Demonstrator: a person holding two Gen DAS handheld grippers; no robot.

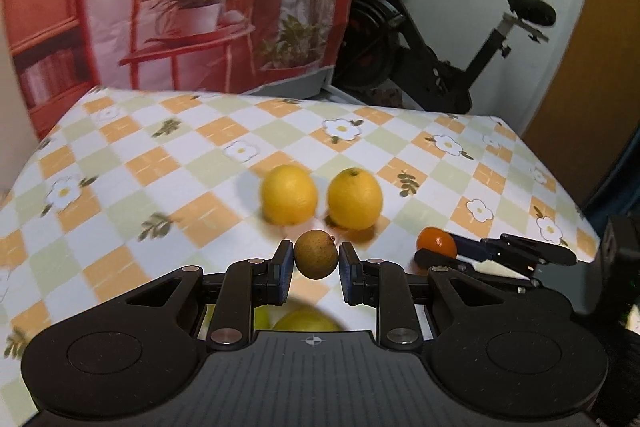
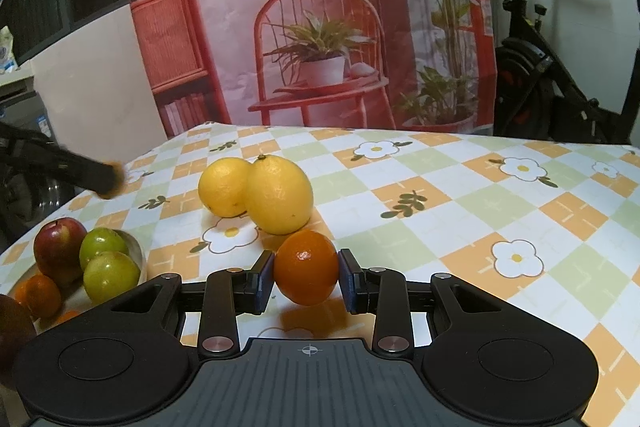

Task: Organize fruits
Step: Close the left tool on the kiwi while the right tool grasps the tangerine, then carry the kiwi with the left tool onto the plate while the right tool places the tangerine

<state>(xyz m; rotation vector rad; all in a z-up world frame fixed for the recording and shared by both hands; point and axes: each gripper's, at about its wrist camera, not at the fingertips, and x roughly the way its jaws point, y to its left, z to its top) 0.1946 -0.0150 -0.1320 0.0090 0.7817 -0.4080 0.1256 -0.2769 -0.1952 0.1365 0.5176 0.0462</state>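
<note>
While my left gripper (image 1: 316, 261) clasped a brown fruit (image 1: 316, 255), my right gripper (image 2: 307, 275) gripped an orange (image 2: 306, 267). Two lemons (image 2: 278, 195) waited on the counter (image 2: 480, 211); several fruits already filled the bowl (image 2: 136, 251).

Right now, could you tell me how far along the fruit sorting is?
Done: an apple, two green fruits and a small orange sit in the bowl. In hand: left gripper holds a brown fruit, right gripper an orange. Left: two lemons on the tablecloth.

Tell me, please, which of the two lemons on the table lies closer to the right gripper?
The larger-looking lemon, directly behind the orange in the right gripper; the other lemon sits farther back-left, partly hidden behind it.
</note>
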